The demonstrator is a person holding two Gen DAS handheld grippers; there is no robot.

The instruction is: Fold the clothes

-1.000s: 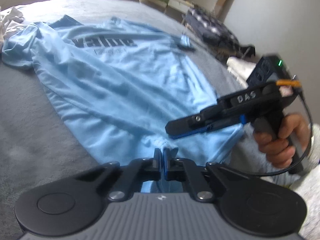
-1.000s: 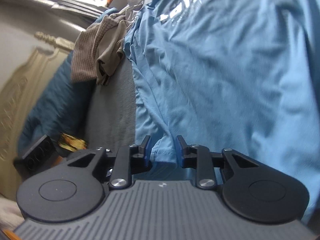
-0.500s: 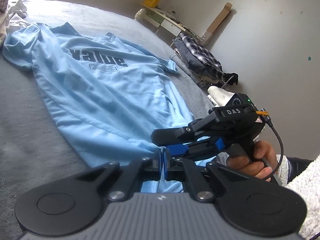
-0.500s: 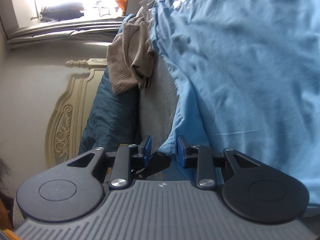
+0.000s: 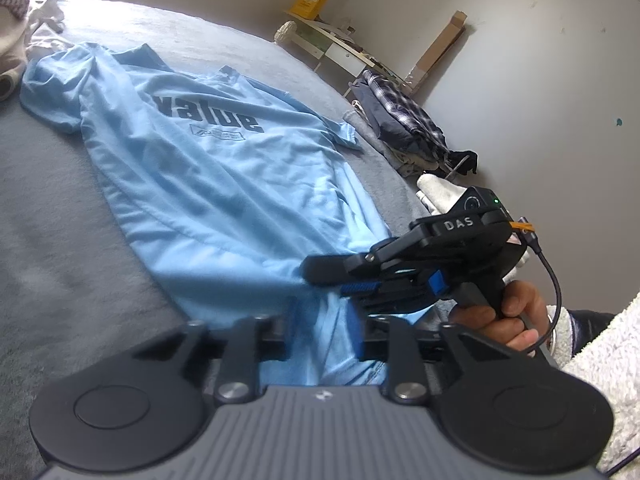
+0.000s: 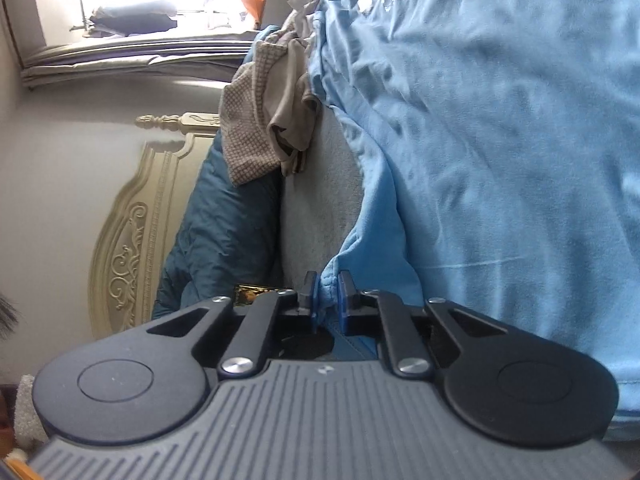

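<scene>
One light-blue T-shirt (image 5: 208,184) lay spread front-up on the grey bedcover (image 5: 60,248), its dark printed word facing the ceiling, both short sleeves out to the sides and the hem nearest the camera.

Left wrist view: the left gripper (image 5: 320,336) stood with its jaws apart, hem cloth lying between the blue pads but not pinched. The right gripper (image 5: 340,280), held in the person's right hand (image 5: 500,312), reached in from the right at the hem corner; whether it was closed could not be told from this side. Counted here: one shirt, two grippers, one hand, one pile of dark checked clothes (image 5: 404,120) beyond the bed and one pale bundle (image 5: 16,28) at the far left.

Right wrist view: the right gripper (image 6: 325,300) had its jaws drawn narrow on a bunched fold of the shirt's edge (image 6: 326,280), the rest of the T-shirt (image 6: 500,140) running away over the cover. One crumpled beige garment (image 6: 272,120) lay just beside the shirt, near one carved headboard (image 6: 136,224).

Handling, as a judgement: the fabric looked thin, light and limp, likely to sag and wrinkle, not to break. Hold is best taken at the hem corners or shoulder seams, where doubled cloth gives the pads some bite.
</scene>
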